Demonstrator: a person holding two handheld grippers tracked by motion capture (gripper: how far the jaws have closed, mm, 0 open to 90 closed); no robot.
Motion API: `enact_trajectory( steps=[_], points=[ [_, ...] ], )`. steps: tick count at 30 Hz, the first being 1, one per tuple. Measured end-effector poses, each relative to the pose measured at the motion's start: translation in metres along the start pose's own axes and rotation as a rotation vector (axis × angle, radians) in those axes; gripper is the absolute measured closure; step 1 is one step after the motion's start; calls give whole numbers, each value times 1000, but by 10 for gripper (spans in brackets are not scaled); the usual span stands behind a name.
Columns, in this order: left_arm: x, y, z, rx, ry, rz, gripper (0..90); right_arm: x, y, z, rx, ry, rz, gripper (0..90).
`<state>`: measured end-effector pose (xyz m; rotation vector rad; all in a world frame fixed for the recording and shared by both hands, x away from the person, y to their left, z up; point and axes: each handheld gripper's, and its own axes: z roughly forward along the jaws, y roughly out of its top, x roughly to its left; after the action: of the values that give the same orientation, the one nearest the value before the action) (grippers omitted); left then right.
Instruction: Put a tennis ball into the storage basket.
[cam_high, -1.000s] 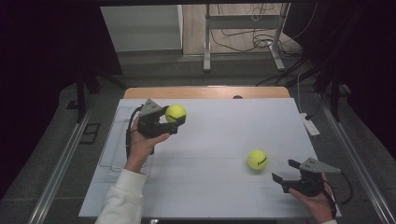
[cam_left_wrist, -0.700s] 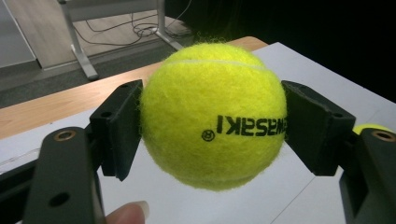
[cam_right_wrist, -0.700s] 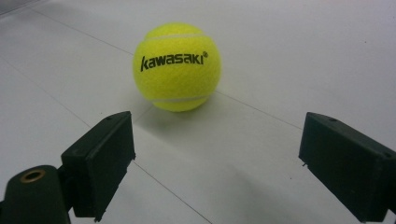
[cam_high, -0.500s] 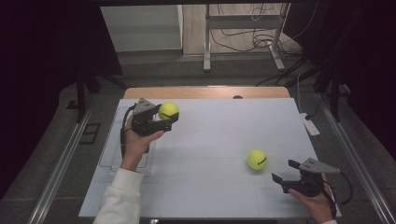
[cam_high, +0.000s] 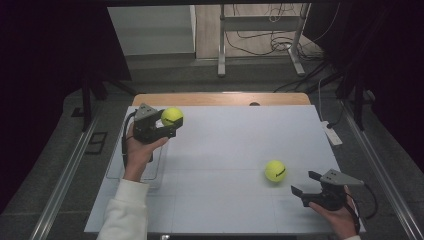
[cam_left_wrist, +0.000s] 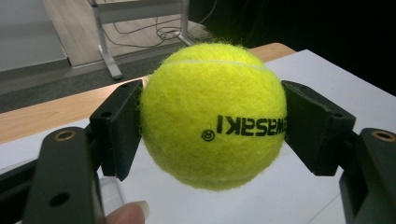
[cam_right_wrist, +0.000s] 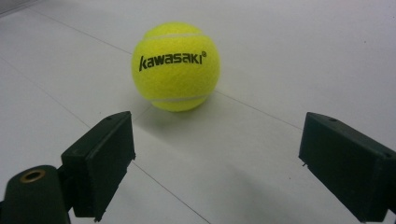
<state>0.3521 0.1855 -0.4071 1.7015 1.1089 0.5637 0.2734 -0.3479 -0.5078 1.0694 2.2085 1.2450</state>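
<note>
Two fuzzy yellow-green tennis balls: one pinched between the left gripper's fingers above the white bench's far left, the other resting near-right, just ahead of the right gripper's spread fingers.

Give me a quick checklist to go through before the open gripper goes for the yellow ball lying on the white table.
1. Right gripper open wide enough for the fuzzy yellow tennis ball on the table: ok.
2. Ball lined up between its jaws: ok, though slightly toward the left jaw in the right gripper view.
3. Ball at rest on the white table top: ok, it sits on its shadow.
4. Path to the ball free of other things: ok.
5. Left gripper holds the other yellow tennis ball firmly, pads on both sides: ok.
6. Left gripper well away from the right one: ok.
</note>
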Motion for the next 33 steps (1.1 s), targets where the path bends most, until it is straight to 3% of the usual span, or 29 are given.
enact_trajectory(
  steps=[7,17,33],
  points=[
    [9,-1,-4,-8,27,-17,267,0,0,0,0,0,2,104],
    [17,-2,-7,0,71,-11,267,-1,0,0,1,2,4,103],
    [40,-7,-10,14,131,-68,267,-1,0,1,1,2,2,103]
  ],
)
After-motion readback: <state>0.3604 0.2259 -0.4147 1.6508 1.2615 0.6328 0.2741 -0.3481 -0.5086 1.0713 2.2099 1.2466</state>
